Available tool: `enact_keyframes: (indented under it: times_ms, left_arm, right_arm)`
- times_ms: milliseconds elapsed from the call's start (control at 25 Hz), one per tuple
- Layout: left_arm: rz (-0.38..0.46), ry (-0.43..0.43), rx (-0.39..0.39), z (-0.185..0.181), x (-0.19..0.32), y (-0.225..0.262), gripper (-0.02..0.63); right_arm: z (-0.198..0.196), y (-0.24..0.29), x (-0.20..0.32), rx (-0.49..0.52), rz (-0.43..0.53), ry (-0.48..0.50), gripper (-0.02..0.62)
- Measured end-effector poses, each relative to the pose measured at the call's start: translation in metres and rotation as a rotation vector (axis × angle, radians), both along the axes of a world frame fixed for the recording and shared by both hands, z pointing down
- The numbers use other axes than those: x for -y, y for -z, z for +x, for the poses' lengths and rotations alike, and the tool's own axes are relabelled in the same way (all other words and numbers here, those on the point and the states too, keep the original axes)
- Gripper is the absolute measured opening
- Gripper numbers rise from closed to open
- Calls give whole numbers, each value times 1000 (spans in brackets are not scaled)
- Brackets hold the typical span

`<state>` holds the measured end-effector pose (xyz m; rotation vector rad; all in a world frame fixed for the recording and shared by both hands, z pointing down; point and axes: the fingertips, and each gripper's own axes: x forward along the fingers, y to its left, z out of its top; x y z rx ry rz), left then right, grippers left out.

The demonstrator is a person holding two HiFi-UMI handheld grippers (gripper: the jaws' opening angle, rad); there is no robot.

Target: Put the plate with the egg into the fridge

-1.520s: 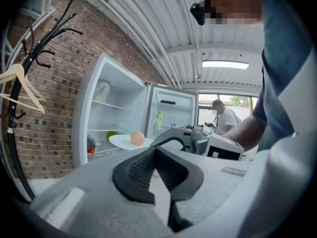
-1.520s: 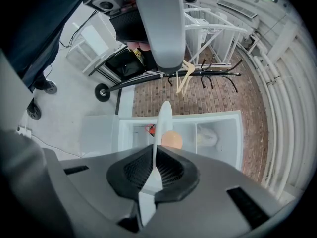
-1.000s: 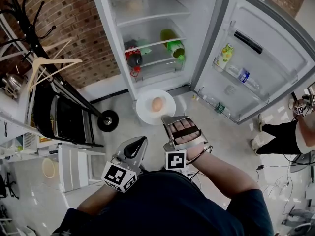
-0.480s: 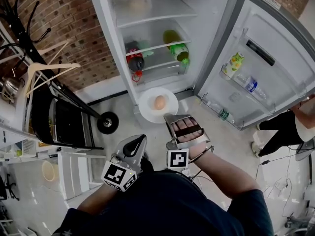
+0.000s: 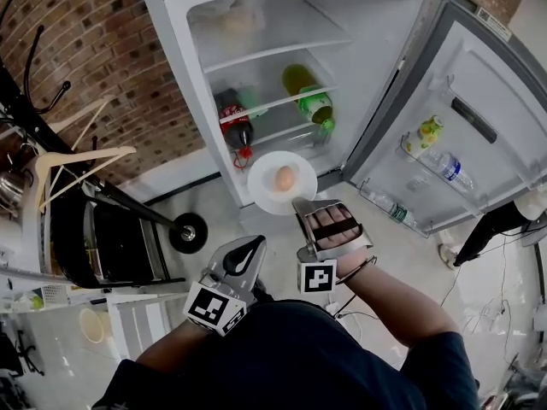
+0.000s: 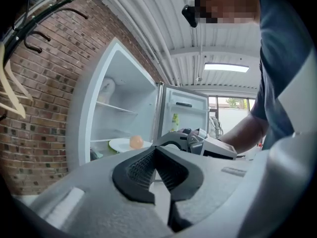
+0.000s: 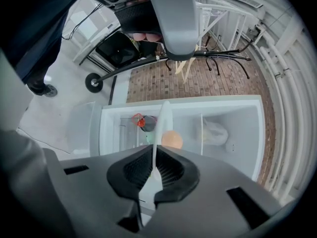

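The open fridge (image 5: 177,75) fills the upper middle of the head view, with its door (image 5: 504,118) swung out toward the upper right. A brick wall (image 5: 94,67) runs down the left side. At the left edge a wooden hanger (image 5: 77,165) hangs on a dark rack.

Inside the fridge, a dark cola bottle (image 5: 232,118) with a red cap and a green bottle (image 5: 308,92) lie on a wire shelf. The door's shelf holds a clear bottle (image 5: 449,169).

The white plate (image 5: 263,178) sits at the centre of the frame, held level at the fridge's open front, just below the shelf with the bottles. Whether it has crossed into the compartment cannot be told. The egg (image 5: 285,178) rests near the plate's middle.

The right gripper (image 7: 153,171) reaches up from lower centre, its fingers pinched tight on the plate's near rim. In the right gripper view that rim runs edge-on between the pads.

The left gripper (image 6: 156,155) hangs at lower left, apart from the plate. Its fingers are closed together with nothing between them.
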<state>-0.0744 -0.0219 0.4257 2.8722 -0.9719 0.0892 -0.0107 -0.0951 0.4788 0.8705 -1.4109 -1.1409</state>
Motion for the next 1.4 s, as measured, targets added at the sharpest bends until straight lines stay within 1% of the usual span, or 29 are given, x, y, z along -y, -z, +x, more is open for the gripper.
enact_keyframes:
  times_ms: [120, 280, 520, 800, 920, 1120, 1280, 1400]
  left_arm:
    - [7, -29, 0, -8, 18, 4, -8]
    - [11, -43, -10, -15, 37, 8, -8]
    - [21, -39, -13, -11, 57, 13, -8]
    - [-4, 35, -6, -3, 77, 14, -8]
    - [-1, 73, -4, 1, 87, 16, -8]
    - [-1, 109, 4, 10, 97, 15, -8]
    - [-4, 141, 8, 12, 106, 14, -8]
    - [-8, 166, 9, 12, 111, 13, -8]
  right_arm:
    - [-3, 1, 20, -5, 7, -30, 18]
    - [-7, 0, 43, -7, 13, -52, 18]
    - [-7, 0, 81, -23, 21, -29, 18]
    - [5, -8, 131, -32, 11, 6, 18]
    - [7, -9, 154, -41, 18, 33, 18]
    - [12, -14, 187, -44, 8, 53, 18]
    - [11, -16, 214, -57, 18, 70, 18]
    - [10, -20, 235, -58, 7, 82, 18]
